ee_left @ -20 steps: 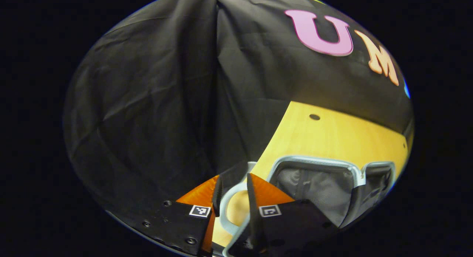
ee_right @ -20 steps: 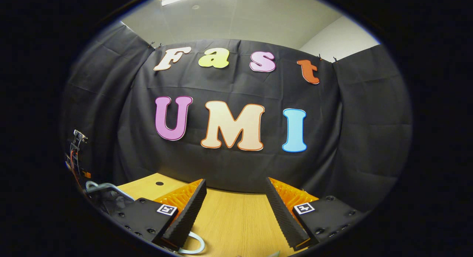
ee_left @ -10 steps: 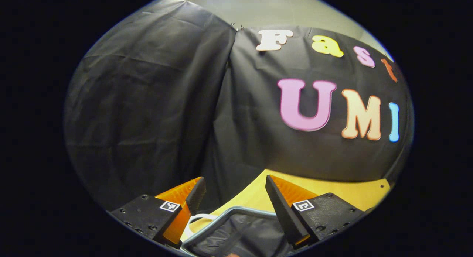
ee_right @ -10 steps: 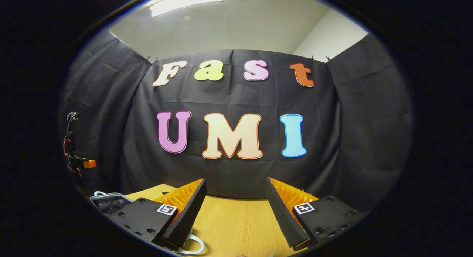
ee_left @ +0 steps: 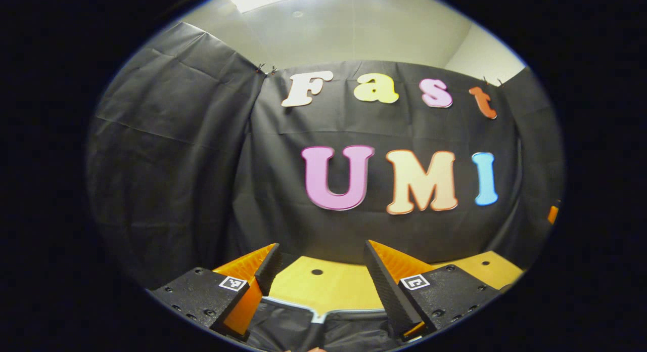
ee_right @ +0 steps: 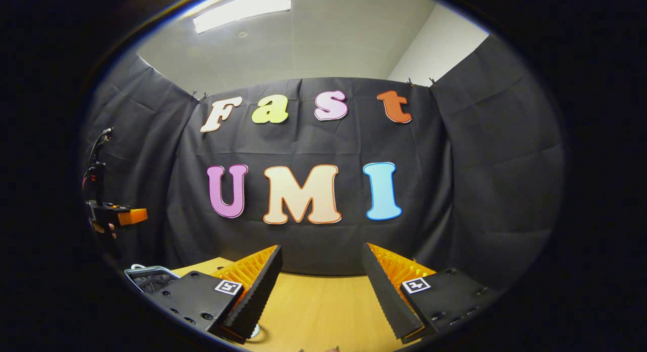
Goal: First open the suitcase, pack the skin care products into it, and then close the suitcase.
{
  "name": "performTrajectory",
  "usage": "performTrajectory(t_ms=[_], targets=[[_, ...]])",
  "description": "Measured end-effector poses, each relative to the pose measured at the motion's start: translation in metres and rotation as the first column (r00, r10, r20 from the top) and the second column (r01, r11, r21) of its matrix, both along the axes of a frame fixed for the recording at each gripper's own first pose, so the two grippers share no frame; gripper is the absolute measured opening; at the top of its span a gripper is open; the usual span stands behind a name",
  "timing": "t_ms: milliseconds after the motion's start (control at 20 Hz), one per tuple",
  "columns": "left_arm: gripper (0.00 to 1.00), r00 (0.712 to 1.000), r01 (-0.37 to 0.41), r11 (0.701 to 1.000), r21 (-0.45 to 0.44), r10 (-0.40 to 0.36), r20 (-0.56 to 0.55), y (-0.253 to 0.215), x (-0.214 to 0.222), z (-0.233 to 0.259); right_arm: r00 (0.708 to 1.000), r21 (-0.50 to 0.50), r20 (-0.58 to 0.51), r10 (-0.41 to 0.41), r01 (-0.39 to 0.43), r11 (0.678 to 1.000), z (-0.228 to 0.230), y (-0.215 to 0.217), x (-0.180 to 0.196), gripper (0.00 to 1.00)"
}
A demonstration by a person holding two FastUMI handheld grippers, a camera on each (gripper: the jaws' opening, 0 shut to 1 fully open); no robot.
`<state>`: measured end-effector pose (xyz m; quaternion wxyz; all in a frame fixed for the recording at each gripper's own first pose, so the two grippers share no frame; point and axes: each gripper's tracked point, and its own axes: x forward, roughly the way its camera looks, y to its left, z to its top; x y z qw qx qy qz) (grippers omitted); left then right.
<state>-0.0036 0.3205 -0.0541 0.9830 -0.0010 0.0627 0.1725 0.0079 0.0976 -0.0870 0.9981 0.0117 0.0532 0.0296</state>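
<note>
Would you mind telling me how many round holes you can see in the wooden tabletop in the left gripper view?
2: one hole between the left gripper's open fingers, another far right. The suitcase may hide more.

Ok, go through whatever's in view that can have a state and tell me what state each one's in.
Left hand-held gripper: open, holding nothing, above the suitcase.
Right hand-held gripper: open, holding nothing, above the table.
Suitcase: open, dark lining showing; contents out of sight.
</note>
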Motion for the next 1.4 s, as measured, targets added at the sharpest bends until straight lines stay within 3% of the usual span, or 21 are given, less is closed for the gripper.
performTrajectory(t_ms=[250, 450, 850, 1100, 1400], targets=[[0.94, 0.998, 0.066, 0.998, -0.001, -0.066, 0.0, -0.067, -0.005, -0.002, 0.999, 0.005, 0.038, -0.001, 0.001, 1.0, 0.012, -0.037, -0.011, 0.98], [0.94, 0.993, 0.12, 0.993, -0.009, -0.12, -0.012, -0.116, -0.008, -0.014, 1.0, 0.016, 0.004, 0.009, -0.009, 1.0, -0.003, -0.056, -0.015, 0.98], [0.94, 0.967, 0.217, 0.975, -0.05, -0.222, -0.123, -0.207, -0.017, -0.075, 0.998, 0.029, -0.028, 0.05, -0.049, 0.998, -0.02, -0.083, -0.017, 0.98], [0.94, 0.94, 0.262, 0.96, -0.096, -0.276, -0.2, -0.245, -0.028, -0.118, 0.996, 0.032, -0.057, 0.072, -0.07, 0.997, -0.03, -0.09, -0.019, 0.98], [0.95, 0.887, 0.327, 0.931, -0.161, -0.361, -0.287, -0.287, -0.045, -0.166, 0.994, 0.011, -0.066, 0.087, -0.087, 0.996, -0.035, -0.099, -0.022, 0.98]])
